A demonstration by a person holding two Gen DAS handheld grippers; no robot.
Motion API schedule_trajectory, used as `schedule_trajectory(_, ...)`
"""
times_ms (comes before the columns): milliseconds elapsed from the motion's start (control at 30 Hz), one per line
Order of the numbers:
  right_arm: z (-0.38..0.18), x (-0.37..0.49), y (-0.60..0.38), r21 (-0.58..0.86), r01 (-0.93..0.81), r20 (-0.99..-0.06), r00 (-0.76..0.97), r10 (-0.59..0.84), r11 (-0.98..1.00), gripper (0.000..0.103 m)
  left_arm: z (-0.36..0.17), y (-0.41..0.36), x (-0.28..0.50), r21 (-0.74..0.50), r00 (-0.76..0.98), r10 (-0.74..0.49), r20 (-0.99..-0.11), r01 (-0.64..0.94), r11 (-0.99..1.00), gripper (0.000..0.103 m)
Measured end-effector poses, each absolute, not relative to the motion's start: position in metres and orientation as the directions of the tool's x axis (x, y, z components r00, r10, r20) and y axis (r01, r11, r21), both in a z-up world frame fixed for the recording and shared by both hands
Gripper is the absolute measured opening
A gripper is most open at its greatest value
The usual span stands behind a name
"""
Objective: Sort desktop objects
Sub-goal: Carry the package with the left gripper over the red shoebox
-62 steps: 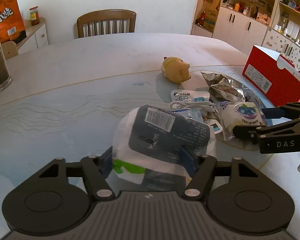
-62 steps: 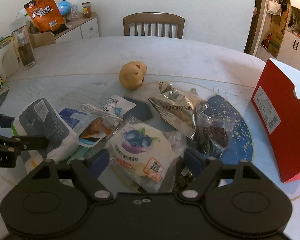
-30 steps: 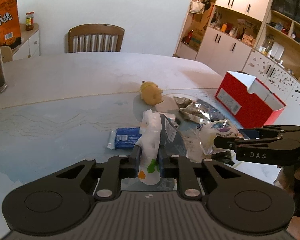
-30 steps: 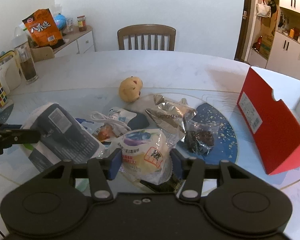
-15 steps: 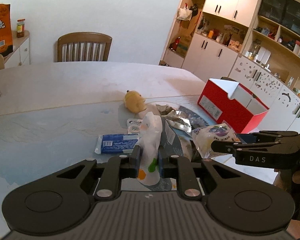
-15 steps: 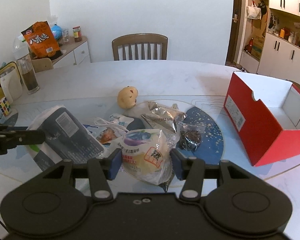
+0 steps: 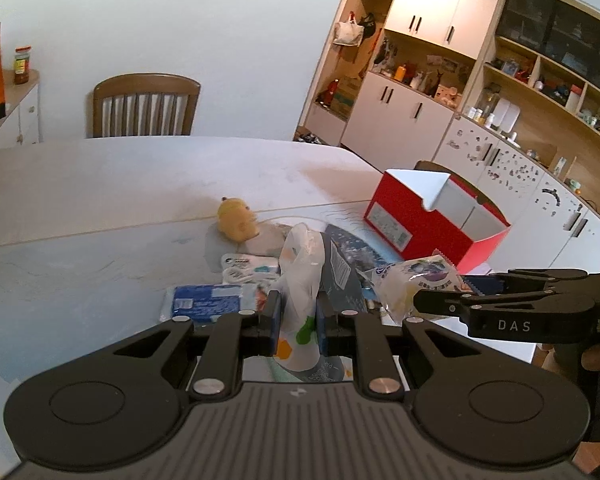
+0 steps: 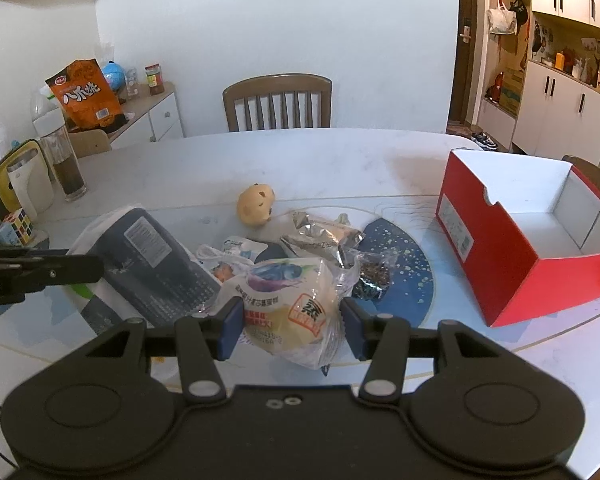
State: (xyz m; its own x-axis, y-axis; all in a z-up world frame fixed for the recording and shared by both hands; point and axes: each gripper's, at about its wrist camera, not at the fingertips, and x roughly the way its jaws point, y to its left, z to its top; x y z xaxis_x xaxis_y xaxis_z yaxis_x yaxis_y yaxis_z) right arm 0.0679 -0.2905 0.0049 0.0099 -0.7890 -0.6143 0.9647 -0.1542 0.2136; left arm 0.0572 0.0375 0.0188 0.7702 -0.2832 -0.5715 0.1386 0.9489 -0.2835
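Both bags have come up off the table since a moment ago. In the left wrist view, the left gripper [image 7: 297, 318] pinches the white and dark bag [image 7: 302, 276], and the red box [image 7: 428, 220] sits ahead to its right. In the right wrist view, the right gripper [image 8: 292, 330] squeezes the blueberry bun pack [image 8: 290, 304]; this gripper is nearer the box [image 8: 528, 240], and only here can you see the box is open and empty.

A plain white wall [image 8: 284, 20] stands behind a wooden chair [image 8: 277, 102] at the pale marble table [image 8: 300, 152]. White cabinets [image 7: 404, 116] and open shelves [image 7: 548, 76], perhaps wood-backed, fill the right.
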Motion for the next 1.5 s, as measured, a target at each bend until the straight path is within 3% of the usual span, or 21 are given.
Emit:
schedule_trajectory(467,0.015,-0.01,-0.269,0.289,0.91,-0.627,-0.054,-0.777,-0.297,0.051,0.042,-0.017,0.095,-0.328,0.755,-0.322,-0.571,0.15,0.933,0.016)
schedule_trajectory(1500,0.01,-0.182,-0.229,0.3,0.798,-0.624,-0.251,-0.74,-0.523,0.051,0.069,-0.154,0.216,-0.337,0.764,-0.352,-0.541,0.186,0.923,0.016)
